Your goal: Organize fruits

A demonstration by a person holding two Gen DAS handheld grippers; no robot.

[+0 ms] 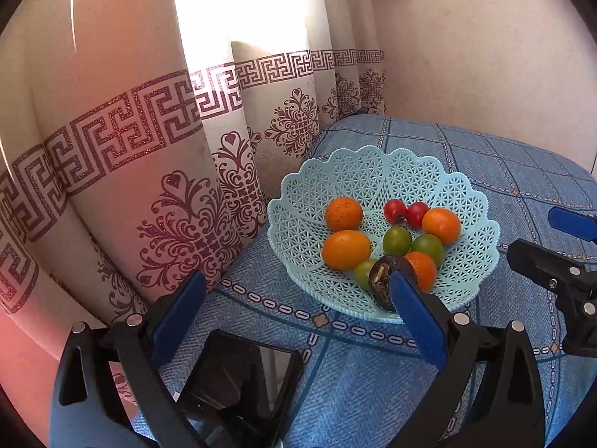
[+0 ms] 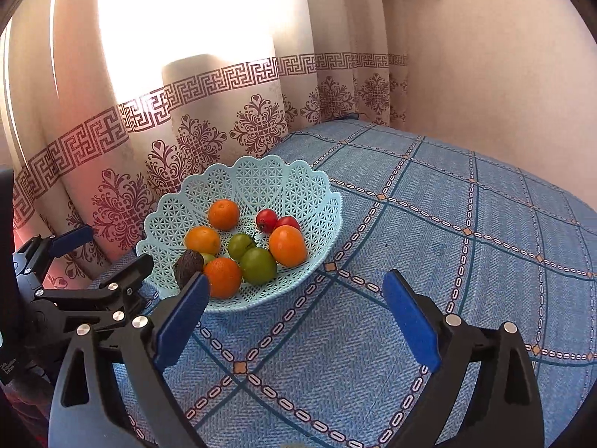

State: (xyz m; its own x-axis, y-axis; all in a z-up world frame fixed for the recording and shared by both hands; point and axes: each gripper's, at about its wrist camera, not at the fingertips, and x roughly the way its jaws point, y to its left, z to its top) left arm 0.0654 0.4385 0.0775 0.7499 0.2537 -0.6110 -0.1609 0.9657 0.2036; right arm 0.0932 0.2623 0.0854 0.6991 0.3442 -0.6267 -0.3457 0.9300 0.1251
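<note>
While both claws gape, basket [image 2: 261, 175] holding oranges [image 2: 287, 245], green fruits [image 2: 258, 266].

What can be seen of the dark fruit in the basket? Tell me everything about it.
The dark fruit is blackish-brown, with rough, wrinkled skin and a pale, dried-looking scar on one end. It lies on its side on the near wall of the pale blue lattice basket, against a green fruit and an orange fruit. The left gripper's finger partly hides it; neither gripper holds it.
</note>
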